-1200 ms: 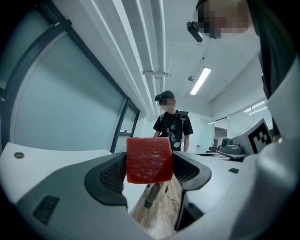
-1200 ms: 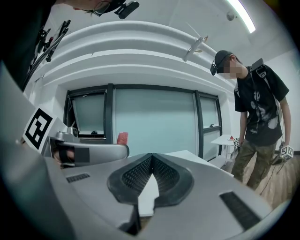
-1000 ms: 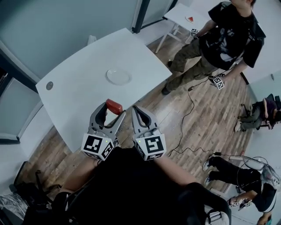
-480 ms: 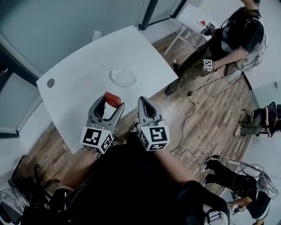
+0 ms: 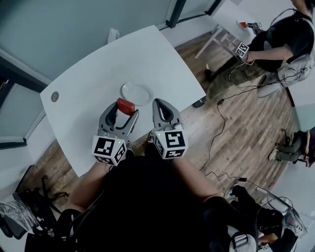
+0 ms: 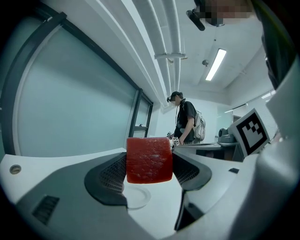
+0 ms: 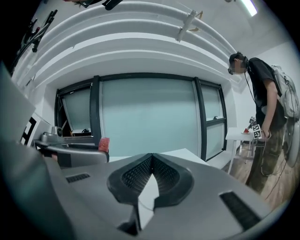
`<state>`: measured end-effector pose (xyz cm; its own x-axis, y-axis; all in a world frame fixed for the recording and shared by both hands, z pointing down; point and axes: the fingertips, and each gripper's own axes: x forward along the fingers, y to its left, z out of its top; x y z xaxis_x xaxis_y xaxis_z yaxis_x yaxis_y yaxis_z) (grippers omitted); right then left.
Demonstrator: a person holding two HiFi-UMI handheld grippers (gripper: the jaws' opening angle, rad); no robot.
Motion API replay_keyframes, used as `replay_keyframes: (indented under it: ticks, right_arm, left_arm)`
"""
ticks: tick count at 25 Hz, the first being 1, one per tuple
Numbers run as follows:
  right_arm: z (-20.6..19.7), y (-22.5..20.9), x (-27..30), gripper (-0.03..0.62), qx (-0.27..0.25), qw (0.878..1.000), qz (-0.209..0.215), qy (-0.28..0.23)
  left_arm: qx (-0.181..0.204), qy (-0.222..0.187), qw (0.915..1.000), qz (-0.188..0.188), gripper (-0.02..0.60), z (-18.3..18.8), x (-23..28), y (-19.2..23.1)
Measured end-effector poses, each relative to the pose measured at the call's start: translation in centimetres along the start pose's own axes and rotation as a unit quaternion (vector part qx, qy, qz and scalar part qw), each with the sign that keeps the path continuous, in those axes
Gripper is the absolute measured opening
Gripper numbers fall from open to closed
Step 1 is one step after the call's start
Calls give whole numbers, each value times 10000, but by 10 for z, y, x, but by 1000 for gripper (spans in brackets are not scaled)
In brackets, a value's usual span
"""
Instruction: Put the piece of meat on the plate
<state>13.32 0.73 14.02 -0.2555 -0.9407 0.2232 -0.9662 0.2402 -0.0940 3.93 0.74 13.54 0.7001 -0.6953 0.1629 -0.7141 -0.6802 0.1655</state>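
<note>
A red block of meat is clamped between the jaws of my left gripper, held above the white table. The small clear plate lies on the table just beyond and slightly right of the meat. My right gripper hangs beside the left one with its jaws pressed together and nothing in them. In the right gripper view the meat shows at the left, on the other gripper's tip.
A small round grey disc sits near the table's far left corner. A white chair stands behind the table. A person with grippers stands at another white table at the upper right; cables trail on the wooden floor.
Both grippers have moved forward over the table. The meat in the left gripper is now close to the plate.
</note>
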Motion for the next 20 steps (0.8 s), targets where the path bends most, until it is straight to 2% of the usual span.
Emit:
replay_keyframes:
  ticks: [7, 14, 17, 20]
  right_arm:
    - [-19, -39, 45, 4, 47, 9987, 432, 254]
    - [-50, -64, 84, 4, 102, 9927, 1004, 664]
    - [-63, -66, 97, 3, 101, 9906, 1071, 840]
    - [-74, -68, 99, 4, 89, 9907, 963, 962]
  left_arm:
    - [46, 475, 9979, 442, 304, -26, 52, 10]
    - [-72, 1094, 9898, 912, 304, -73, 92, 21]
    - [-97, 1249, 9871, 998, 304, -83, 100, 30]
    - [-130, 1380, 9855, 978, 304, -91, 101, 35]
